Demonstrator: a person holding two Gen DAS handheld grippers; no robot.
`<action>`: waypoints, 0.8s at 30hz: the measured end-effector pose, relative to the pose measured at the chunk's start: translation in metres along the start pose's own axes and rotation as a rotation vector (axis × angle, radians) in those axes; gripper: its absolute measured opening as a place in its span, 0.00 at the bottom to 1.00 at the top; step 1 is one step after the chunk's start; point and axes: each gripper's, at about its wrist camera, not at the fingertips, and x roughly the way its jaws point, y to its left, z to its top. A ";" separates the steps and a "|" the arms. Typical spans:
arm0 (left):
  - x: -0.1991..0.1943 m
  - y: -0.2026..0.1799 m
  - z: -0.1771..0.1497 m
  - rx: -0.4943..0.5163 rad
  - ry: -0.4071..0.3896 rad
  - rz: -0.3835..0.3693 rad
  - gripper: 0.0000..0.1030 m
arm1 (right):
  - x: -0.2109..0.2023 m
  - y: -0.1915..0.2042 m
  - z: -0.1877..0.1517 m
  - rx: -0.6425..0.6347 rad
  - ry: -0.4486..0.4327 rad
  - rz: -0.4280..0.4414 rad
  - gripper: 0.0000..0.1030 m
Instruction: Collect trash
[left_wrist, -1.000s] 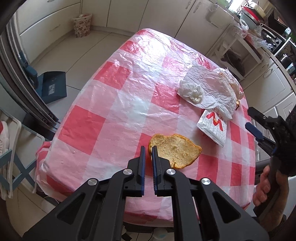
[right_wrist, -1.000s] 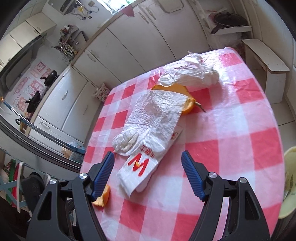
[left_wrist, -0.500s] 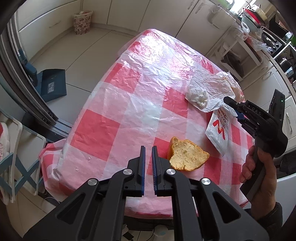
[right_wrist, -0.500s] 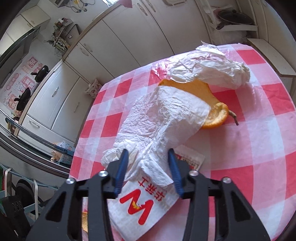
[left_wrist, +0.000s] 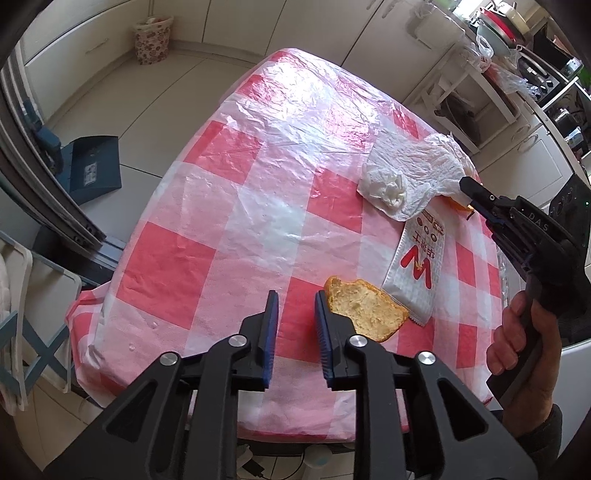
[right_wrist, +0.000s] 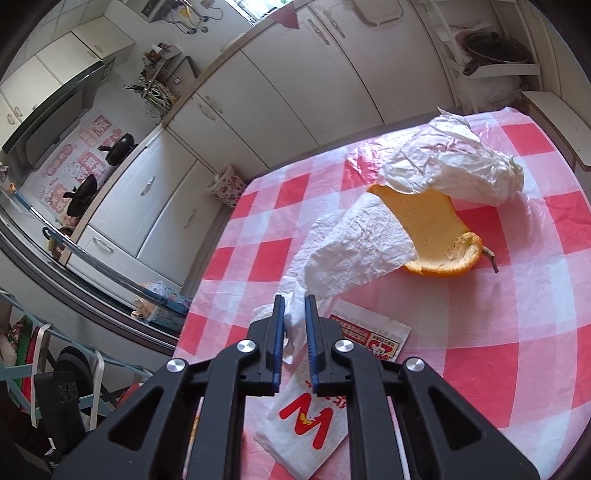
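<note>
On the red-and-white checked table (left_wrist: 258, 155), my left gripper (left_wrist: 293, 314) hovers near the front edge. Its jaws are opening and nothing is between them. A piece of orange peel (left_wrist: 364, 312) lies just right of its right finger. Beyond it lie a white wrapper with a red M (left_wrist: 417, 266) and a crumpled white tissue (left_wrist: 406, 181). My right gripper (right_wrist: 294, 317) is shut on the tissue's near, bunched end (right_wrist: 354, 254). A larger orange peel (right_wrist: 436, 236) lies half under the tissue, and a crumpled white bag (right_wrist: 461, 166) lies behind it. The M wrapper (right_wrist: 310, 417) sits under the right gripper.
A hand (left_wrist: 517, 343) holds the right gripper (left_wrist: 466, 183) at the table's right side. On the floor stand a floral bin (left_wrist: 153, 38) and a blue dustpan (left_wrist: 92, 166). White cabinets (right_wrist: 258, 110) line the walls. The table's front edge is close below the left gripper.
The right gripper moved forward over the tissue and its wide jaws closed on the bunched end. The left jaws, shut before, have parted. The small peel stays on the cloth.
</note>
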 end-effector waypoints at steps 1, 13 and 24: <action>0.000 -0.001 0.000 0.004 0.000 -0.001 0.23 | 0.000 0.001 0.000 -0.003 0.006 0.002 0.11; 0.000 -0.005 0.004 0.005 0.002 -0.016 0.30 | 0.001 -0.007 0.003 0.027 -0.074 -0.175 0.53; 0.011 -0.026 0.000 0.079 0.033 -0.027 0.37 | 0.059 0.051 -0.015 -0.245 0.072 -0.105 0.66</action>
